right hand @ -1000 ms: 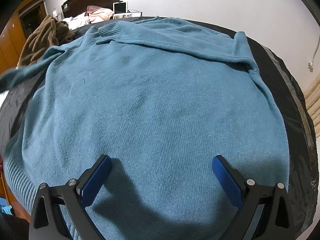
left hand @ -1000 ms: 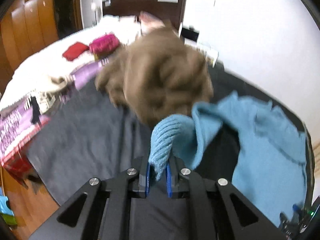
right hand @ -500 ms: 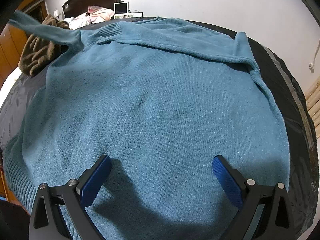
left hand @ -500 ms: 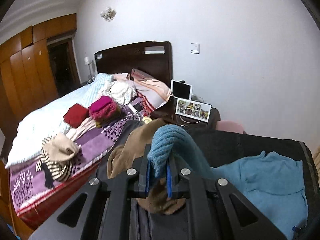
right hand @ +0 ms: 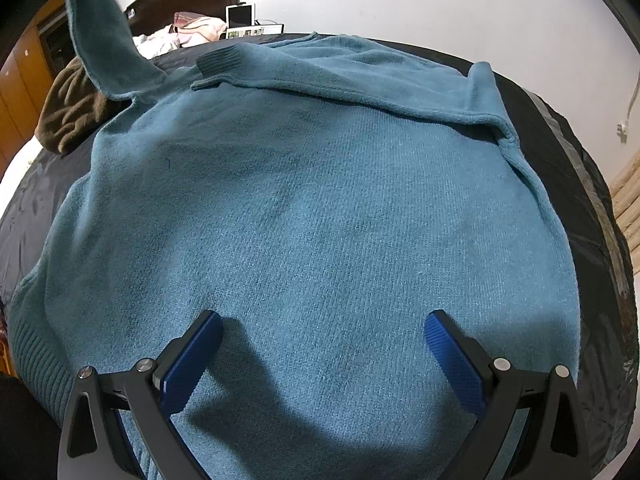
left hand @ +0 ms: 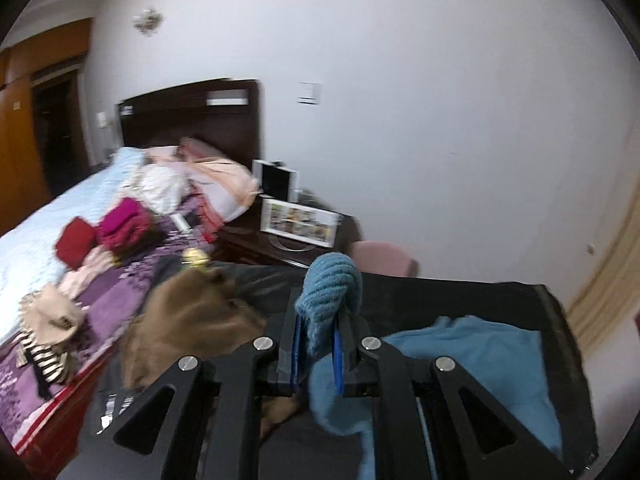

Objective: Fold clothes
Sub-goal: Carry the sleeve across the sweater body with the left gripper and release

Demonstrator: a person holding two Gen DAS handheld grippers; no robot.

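Left sleeve raised clear of the black table; fold in progress.

Left gripper (left hand: 316, 354), closed on the sleeve cuff (left hand: 332, 280), has lifted it since a second ago; right gripper (right hand: 322, 354) hovers wide open, empty, over the blue sweater (right hand: 320, 208), spread across the black table (right hand: 568, 152), other sleeve already folded along its far edge.

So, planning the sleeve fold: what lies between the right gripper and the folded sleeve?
Only the blue sweater's flat body; right gripper hovers open, folded sleeve beyond, in the right wrist view.

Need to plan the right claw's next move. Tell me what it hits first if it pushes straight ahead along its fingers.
The right claw, open and empty, points low across the blue sweater lying flat on the dark table cover. Going straight on it would probably meet the sweater's body first, though its height above the knit is unclear.
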